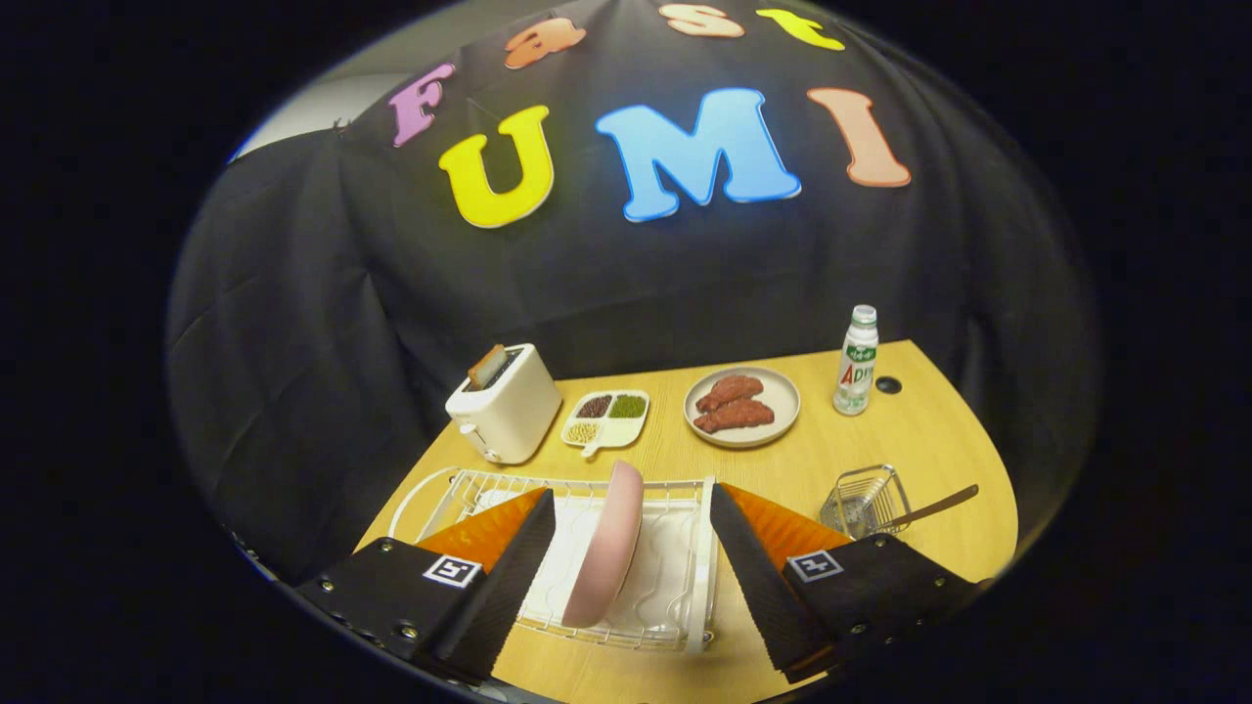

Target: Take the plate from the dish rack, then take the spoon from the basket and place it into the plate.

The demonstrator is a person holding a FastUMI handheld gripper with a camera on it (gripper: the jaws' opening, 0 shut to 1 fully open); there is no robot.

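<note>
Two plates: one pink plate [608, 544] in one dish rack [675, 626], one grey plate [778, 391] with two meat pieces [732, 403]; one toaster [504, 404], one bottle [857, 361], one basket [865, 501], one spoon [939, 506], one divided dish [606, 418]

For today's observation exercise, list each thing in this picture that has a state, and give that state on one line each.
gripper: open, fingers either side of the plate, not touching it
pink plate: on edge in the dish rack
dish rack: holds one plate
spoon: handle sticking out of the wire basket
wire basket: upright
toaster: slice in slot
bottle: upright, capped
round plate: holds meat
divided dish: compartments filled
</note>
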